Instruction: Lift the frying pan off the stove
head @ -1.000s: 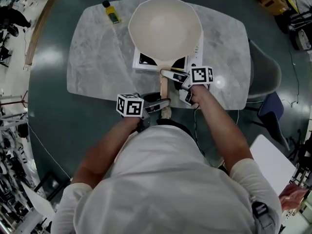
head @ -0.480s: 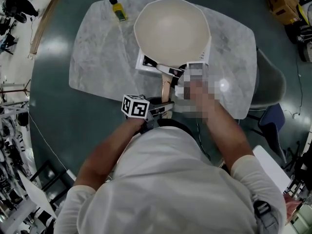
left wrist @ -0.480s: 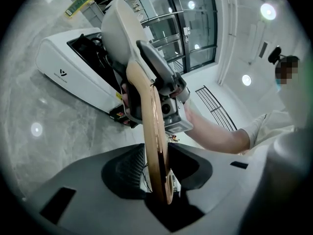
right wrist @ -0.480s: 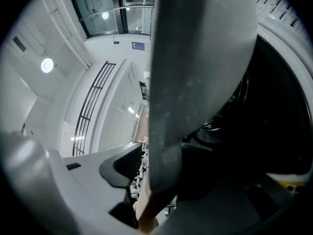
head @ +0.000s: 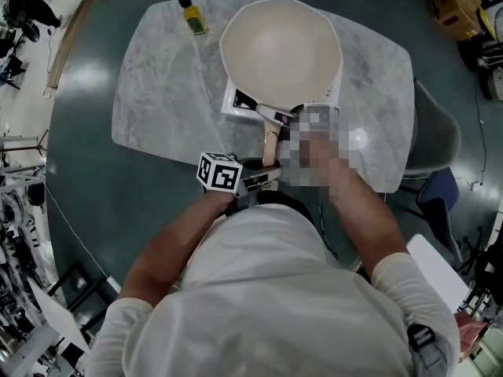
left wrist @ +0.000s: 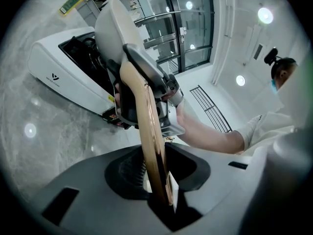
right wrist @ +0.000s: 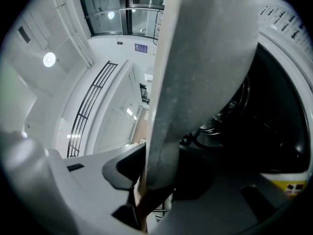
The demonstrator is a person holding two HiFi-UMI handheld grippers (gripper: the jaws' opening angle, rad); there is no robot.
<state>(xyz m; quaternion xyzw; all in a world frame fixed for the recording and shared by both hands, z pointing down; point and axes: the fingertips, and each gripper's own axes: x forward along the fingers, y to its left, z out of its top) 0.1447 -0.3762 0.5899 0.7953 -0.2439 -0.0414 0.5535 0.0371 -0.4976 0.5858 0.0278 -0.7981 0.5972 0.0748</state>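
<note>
Wooden pan handle [left wrist: 148, 126], left hand-held gripper [left wrist: 156, 169], right hand-held gripper [right wrist: 159, 174] just closed on it

This looks like a lab hall to me: my marble surface [head: 165, 85] stands alone on glossy green floor [head: 86, 187]. Gear and cables [head: 17, 234] crowd the head view's left edge.

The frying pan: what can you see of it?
The frying pan is cream inside, empty, sitting on a white stove on the marble table. Its wooden handle, joined by a grey neck, points at the person. The left gripper at its end and the right gripper at the neck have just been closing on it.
</note>
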